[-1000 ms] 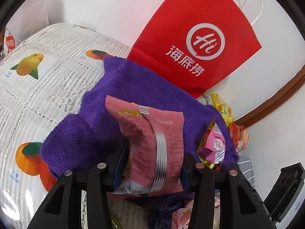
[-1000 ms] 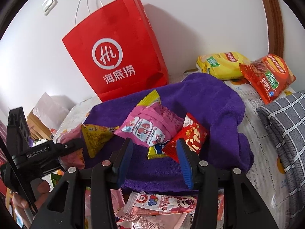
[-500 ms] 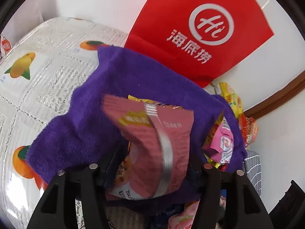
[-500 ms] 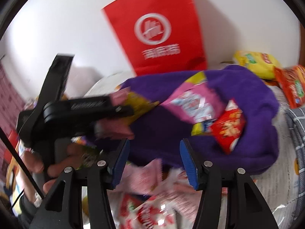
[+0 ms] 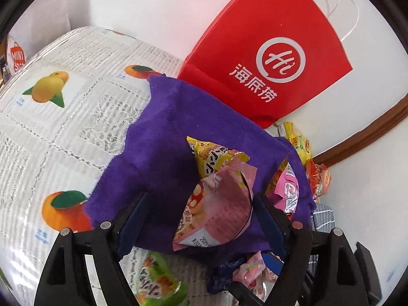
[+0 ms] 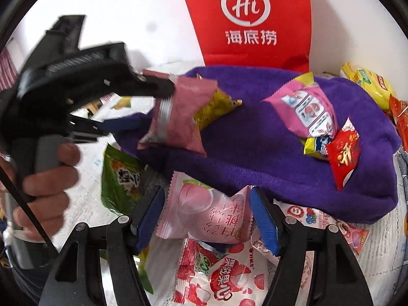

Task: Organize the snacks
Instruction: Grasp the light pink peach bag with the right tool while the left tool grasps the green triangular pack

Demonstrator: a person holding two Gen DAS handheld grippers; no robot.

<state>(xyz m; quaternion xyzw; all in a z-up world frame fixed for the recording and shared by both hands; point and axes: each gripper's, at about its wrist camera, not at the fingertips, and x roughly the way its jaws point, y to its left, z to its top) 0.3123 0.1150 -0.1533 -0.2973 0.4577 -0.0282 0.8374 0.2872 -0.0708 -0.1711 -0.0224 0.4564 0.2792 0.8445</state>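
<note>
In the left wrist view my left gripper (image 5: 201, 219) hangs over the purple towel (image 5: 165, 140), its jaws opening. A dusty-pink snack packet (image 5: 219, 209) sags between them, clear of the left pad and leaning toward the right one, on a yellow packet (image 5: 216, 155). The right wrist view shows the same left gripper (image 6: 145, 107) with that packet (image 6: 178, 117) at its tips. My right gripper (image 6: 206, 216), jaws opening, hovers at the towel's (image 6: 255, 140) front edge. A pink peach packet (image 6: 209, 211) lies on the table between its fingers.
A red paper bag (image 5: 267, 58) leans on the wall behind the towel. On the towel lie a pink packet (image 6: 306, 109) and a red one (image 6: 343, 153). A green packet (image 6: 122, 178), a lychee packet (image 6: 224, 275) and a hand (image 6: 46, 178) crowd the front.
My left jaws spread and released the dusty-pink packet, which tipped over onto the towel. My right gripper swung left and down over the loose packets, its jaws widening.
</note>
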